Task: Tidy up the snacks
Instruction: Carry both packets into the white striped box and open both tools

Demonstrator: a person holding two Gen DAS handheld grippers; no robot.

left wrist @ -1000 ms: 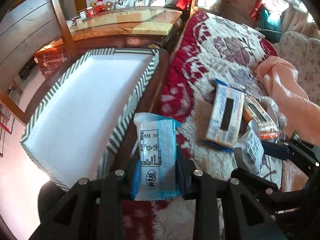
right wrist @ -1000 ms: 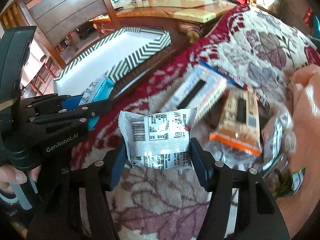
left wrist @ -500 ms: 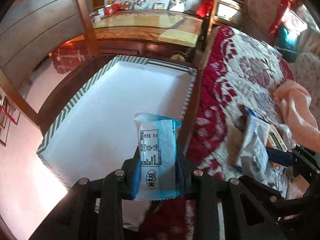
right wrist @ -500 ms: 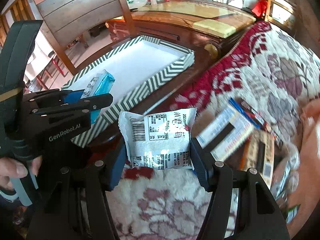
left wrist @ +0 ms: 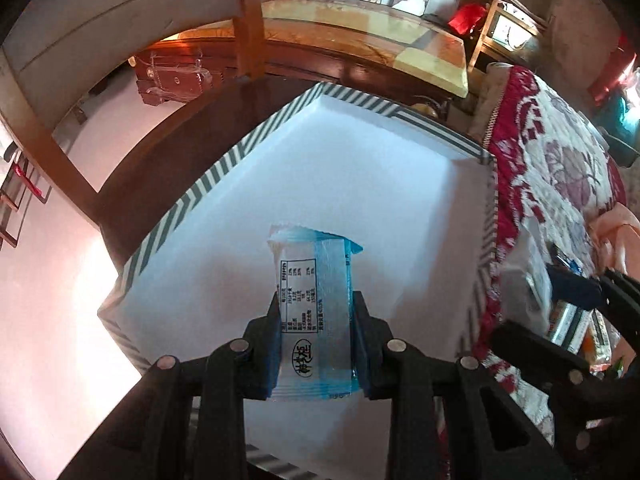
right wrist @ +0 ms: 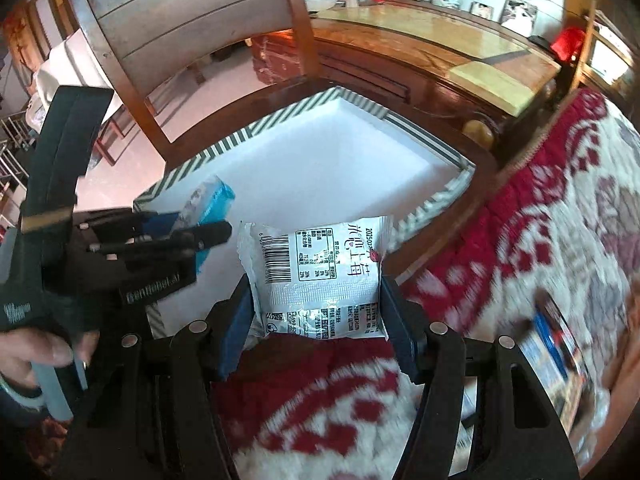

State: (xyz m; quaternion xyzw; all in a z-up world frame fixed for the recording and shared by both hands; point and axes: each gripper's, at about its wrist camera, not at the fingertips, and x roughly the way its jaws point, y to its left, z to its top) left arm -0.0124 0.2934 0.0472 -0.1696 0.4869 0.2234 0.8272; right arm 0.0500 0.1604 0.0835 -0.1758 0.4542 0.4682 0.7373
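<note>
Now left gripper (left wrist: 316,320) clamped on blue snack packet (left wrist: 314,312), above white striped-rim box (left wrist: 224,168). Right gripper (right wrist: 316,300) clamped on white snack packet (right wrist: 316,276), over box edge beside red blanket (right wrist: 560,240).

Bright daylight, overexposed glare at left, fisheye-warped edges, blurred blanket (right wrist: 560,240).

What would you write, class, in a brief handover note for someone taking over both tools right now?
Left tool: shut on the blue packet, held over the striped box.
Right tool: shut on the white packet, at the box's near edge, partly above the red blanket.
Done: both packets picked up and carried to the box; nothing lies in it.
Left: release both inside, then fetch the other snacks on the blanket.
</note>
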